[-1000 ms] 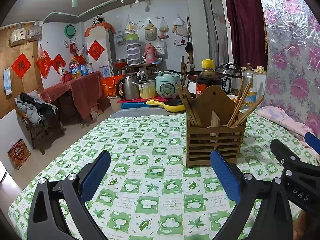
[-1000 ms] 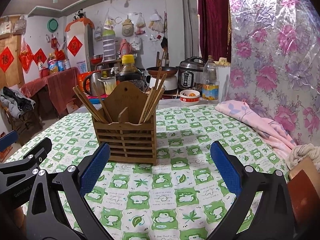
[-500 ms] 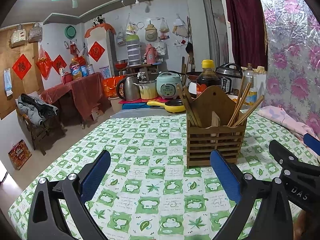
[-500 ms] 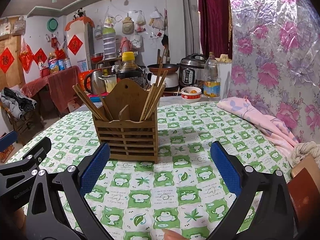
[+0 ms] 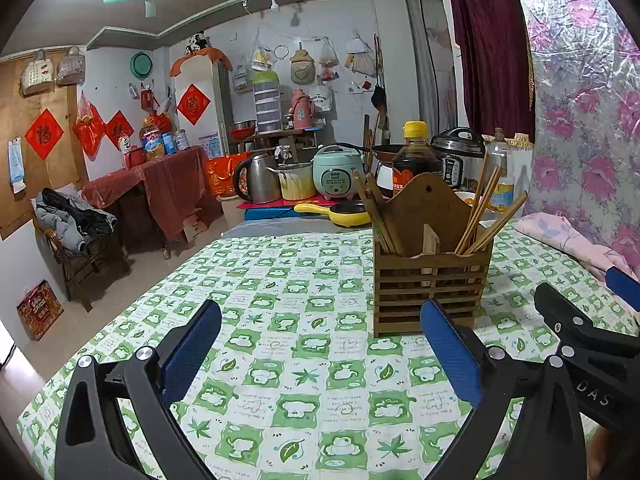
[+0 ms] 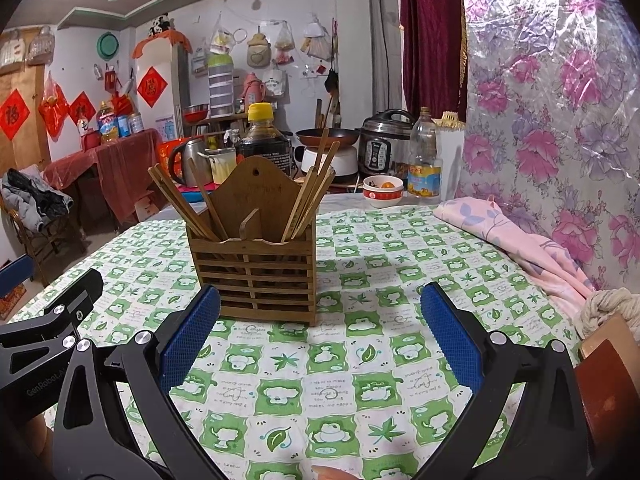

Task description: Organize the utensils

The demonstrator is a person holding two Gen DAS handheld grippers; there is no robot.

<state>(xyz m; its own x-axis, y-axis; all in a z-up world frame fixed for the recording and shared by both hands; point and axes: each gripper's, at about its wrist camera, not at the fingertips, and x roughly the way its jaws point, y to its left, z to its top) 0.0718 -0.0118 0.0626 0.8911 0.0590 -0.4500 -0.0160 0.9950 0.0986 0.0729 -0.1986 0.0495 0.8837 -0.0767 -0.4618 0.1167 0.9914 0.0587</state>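
Observation:
A slatted wooden utensil holder [image 5: 430, 276] [image 6: 252, 272] stands upright on the green-and-white checked tablecloth [image 5: 304, 364] [image 6: 360, 360]. Several wooden chopsticks [image 5: 486, 212] [image 6: 308, 196] lean in its right compartment and several chopsticks [image 5: 376, 216] [image 6: 180, 204] in its left one. My left gripper [image 5: 320, 352] is open and empty, low over the cloth, to the left of the holder and nearer than it. My right gripper [image 6: 320, 336] is open and empty, just in front of the holder's right side. Each gripper shows at the edge of the other's view.
A pink folded cloth [image 6: 516, 236] lies at the table's right by the flowered wall covering. A soy sauce bottle [image 6: 262, 136], a red-and-white bowl [image 6: 382, 190], an oil bottle [image 6: 424, 160] and cookers stand behind the holder. A yellow pan [image 5: 340, 212] sits at the back.
The right gripper has moved closer to the holder, which looks larger and more central. The left gripper has barely moved. Both stay open.

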